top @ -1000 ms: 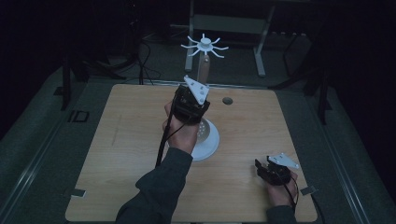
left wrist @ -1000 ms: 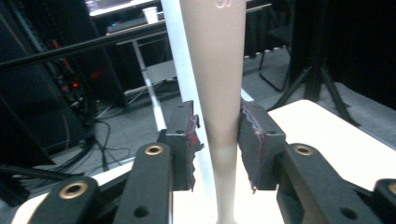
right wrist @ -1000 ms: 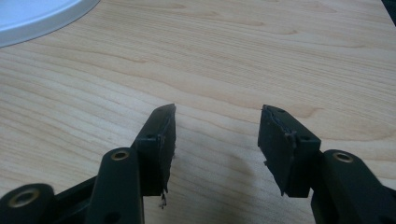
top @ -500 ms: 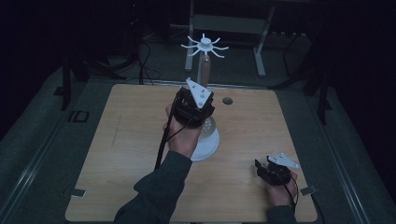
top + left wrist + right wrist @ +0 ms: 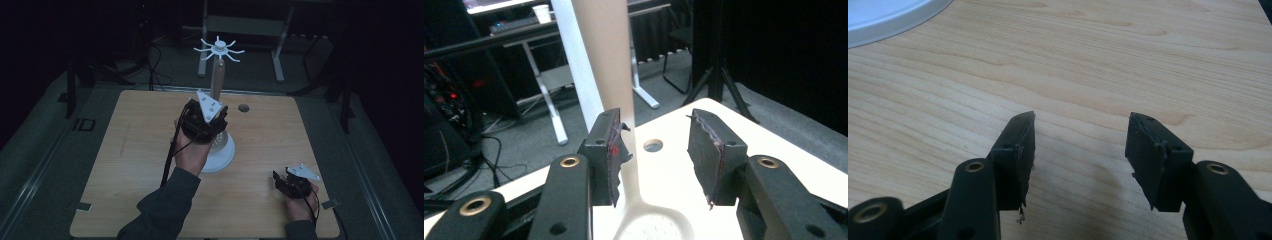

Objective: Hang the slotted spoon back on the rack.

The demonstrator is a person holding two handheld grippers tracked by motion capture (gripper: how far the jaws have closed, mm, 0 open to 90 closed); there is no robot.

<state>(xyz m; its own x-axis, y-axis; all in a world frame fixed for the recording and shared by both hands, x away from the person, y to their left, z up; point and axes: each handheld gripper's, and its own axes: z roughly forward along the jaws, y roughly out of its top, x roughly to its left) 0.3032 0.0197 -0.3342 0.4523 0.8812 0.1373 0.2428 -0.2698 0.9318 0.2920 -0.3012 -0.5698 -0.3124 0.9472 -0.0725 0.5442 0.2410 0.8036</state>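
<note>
- In the high view, our left gripper (image 5: pixel 216 116) stands at the wooden post (image 5: pixel 217 80) of the stand (image 5: pixel 220 152), near the middle of the table (image 5: pixel 125 150). Its jaws have just been opening. If we pull back crookedly, we can tip the stand.
- In the left gripper view, the post (image 5: pixel 606 60) is between the wide jaws and seems to touch the left pad (image 5: pixel 614 150); nothing is gripped. That pad may drag it.
- In the right gripper view, the right gripper (image 5: pixel 1080 150) hangs open and empty over bare wood, with the stand's base (image 5: pixel 888 15) well apart. It cannot steady the stand.
</note>
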